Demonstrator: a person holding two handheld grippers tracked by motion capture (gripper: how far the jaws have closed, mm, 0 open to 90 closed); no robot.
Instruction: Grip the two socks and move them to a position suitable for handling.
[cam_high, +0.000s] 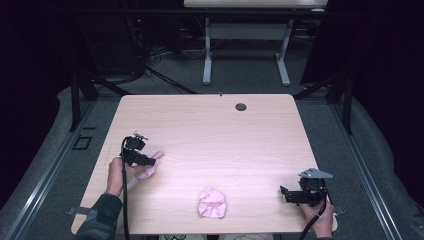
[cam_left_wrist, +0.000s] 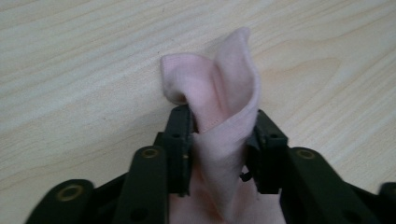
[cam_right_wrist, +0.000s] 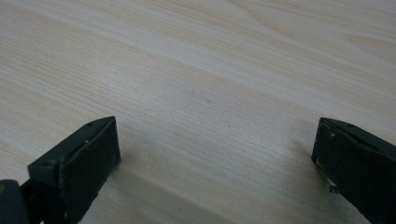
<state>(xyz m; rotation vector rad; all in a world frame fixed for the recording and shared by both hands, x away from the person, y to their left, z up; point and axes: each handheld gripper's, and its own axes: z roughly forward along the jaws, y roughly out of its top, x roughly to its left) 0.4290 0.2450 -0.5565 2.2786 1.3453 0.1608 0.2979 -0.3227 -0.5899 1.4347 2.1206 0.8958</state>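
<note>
Left gripper (cam_left_wrist: 219, 140): jaws clamped on pink cloth (cam_left_wrist: 224, 93), left side of wooden table (cam_high: 210, 125).
Right gripper (cam_right_wrist: 215, 154): jaws wide apart, above bare tabletop.
Crumpled pink cloth (cam_high: 212, 202): near front edge, between both grippers.

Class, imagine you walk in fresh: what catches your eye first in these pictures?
First, the pink cloth pinched in the left gripper near the table's left edge. Next, a second crumpled pink cloth lying loose at the near edge, and the right gripper wide open over bare wood.
</note>
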